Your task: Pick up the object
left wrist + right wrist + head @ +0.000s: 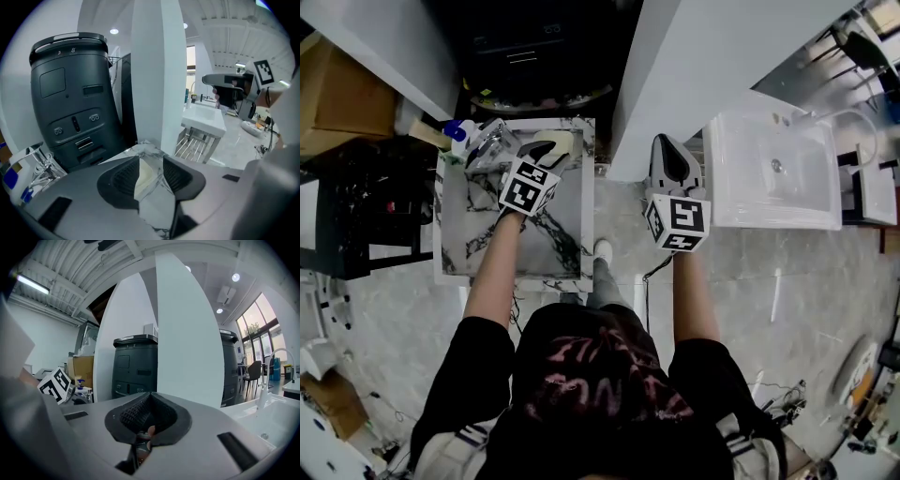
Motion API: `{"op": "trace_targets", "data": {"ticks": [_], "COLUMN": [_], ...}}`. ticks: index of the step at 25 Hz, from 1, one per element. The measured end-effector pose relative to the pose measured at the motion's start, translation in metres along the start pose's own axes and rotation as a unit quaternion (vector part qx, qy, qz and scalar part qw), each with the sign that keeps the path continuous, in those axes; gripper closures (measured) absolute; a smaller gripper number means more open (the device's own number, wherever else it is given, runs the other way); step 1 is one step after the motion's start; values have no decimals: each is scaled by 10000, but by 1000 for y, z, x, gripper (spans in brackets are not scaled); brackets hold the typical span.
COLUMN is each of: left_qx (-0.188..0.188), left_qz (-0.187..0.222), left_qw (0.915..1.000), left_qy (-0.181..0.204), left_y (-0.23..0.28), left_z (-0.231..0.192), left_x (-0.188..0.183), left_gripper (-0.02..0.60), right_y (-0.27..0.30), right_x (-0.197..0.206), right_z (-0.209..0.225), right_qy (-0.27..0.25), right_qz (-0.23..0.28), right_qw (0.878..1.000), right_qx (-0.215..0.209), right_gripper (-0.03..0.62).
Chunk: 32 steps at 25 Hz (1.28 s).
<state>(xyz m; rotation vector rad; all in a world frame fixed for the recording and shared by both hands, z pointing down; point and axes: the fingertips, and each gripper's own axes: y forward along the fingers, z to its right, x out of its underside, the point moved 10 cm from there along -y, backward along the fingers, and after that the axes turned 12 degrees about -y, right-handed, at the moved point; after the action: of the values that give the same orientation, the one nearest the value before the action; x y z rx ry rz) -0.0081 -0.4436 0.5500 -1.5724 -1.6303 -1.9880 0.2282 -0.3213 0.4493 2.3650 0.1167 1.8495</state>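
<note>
A small cream-coloured object (143, 178) lies on the white marble table (487, 234) near its far right corner. My left gripper (551, 146) hangs over that corner with its jaws apart, and the cream object (560, 143) shows in the gap between them. In the left gripper view the pads (123, 177) stand clear of the object on both sides of the left gripper (150, 165). To the right of the table my right gripper (673, 161) is held in the air beside the white pillar. Its jaws are shut with nothing in them, as the right gripper (148, 417) shows in its own view.
A blue-capped bottle (457, 131) and a shiny crumpled wrap (492, 142) sit at the table's far left corner. A black machine (75, 93) stands behind the table and a white pillar (712, 56) to its right. A white sink (773, 169) is further right, a black shelf (356, 206) left.
</note>
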Motion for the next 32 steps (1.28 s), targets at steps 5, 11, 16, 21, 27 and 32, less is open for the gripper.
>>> {"op": "trace_targets", "data": {"ticks": [5,11,16,21,27,32], "left_qx": [-114,-22,-66,-89,-109,-35], "left_qz": [-650,-1086,-1358,-1463,-1577,-1595], "left_qw": [9956,9890,9867,9861,9831,9819], "left_qy": [660,1000,891,784,921,1020], "left_y": [24,53,70,81,91,91], "left_z": [2,1,-4,-9,-7,-3], "left_x": [13,17,28,34,37,37], "left_gripper": [379,377,379,400,431,479], "right_y": [2,6,10,14,17,14], "right_x": [12,18,26,32,38,40], "right_z": [8,16,22,25,28,32], "right_qy": [31,34,51,46,62,80], "right_qz": [-119,-229,-309,-361,-443,-464], "right_qw": [9999,9997,9995,9993,9990,9988], "right_qx": [27,48,72,69,59,109], "right_gripper": [580,579,580,579,579,579]}}
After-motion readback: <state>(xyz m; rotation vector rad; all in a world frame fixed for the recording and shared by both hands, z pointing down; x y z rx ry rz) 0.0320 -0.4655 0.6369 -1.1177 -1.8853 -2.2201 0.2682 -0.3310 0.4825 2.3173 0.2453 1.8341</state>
